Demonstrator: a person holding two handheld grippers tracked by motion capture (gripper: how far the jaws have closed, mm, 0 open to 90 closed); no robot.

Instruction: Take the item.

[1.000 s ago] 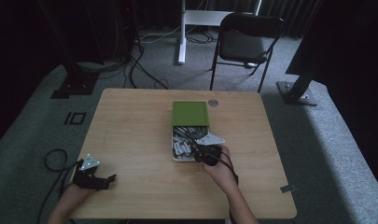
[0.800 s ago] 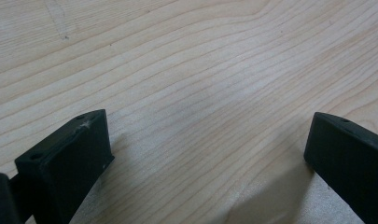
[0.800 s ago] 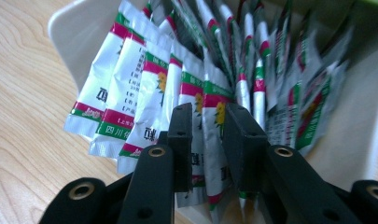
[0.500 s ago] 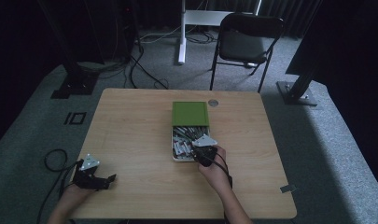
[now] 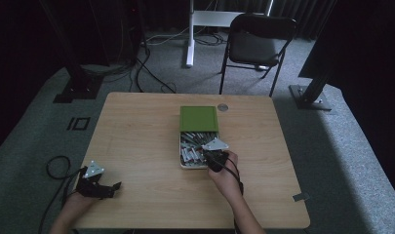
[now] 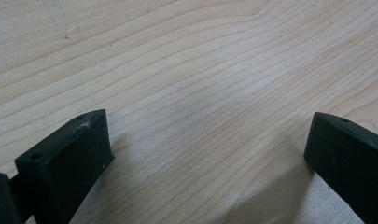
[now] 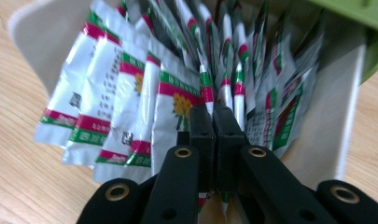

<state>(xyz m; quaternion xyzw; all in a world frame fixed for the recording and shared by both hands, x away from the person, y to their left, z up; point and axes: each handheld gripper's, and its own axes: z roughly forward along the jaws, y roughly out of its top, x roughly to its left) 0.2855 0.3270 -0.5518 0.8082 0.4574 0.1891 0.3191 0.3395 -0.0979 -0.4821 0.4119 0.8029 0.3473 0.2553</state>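
Observation:
A white box (image 5: 181, 165) with a green lid (image 5: 199, 118) pushed back sits mid-table, full of several silver sachets (image 5: 191, 145) with red and green bands. My right gripper (image 5: 211, 157) reaches into its near right corner. In the right gripper view the jaws (image 7: 213, 112) are pressed together on the edge of one upright sachet (image 7: 206, 86), with the other sachets (image 7: 107, 98) fanned out to the left inside the white box wall (image 7: 329, 116). My left gripper (image 5: 106, 187) rests open near the table's front left corner, over bare wood (image 6: 210, 135).
The wooden table (image 5: 136, 141) has a round grommet (image 5: 223, 107) behind the box and a grey tag (image 5: 299, 197) at the right front edge. A black folding chair (image 5: 256, 46) and a white desk leg (image 5: 190, 34) stand beyond the table.
My right hand and gripper have shifted slightly left and forward into the box of sachets. The left gripper has stayed where it was.

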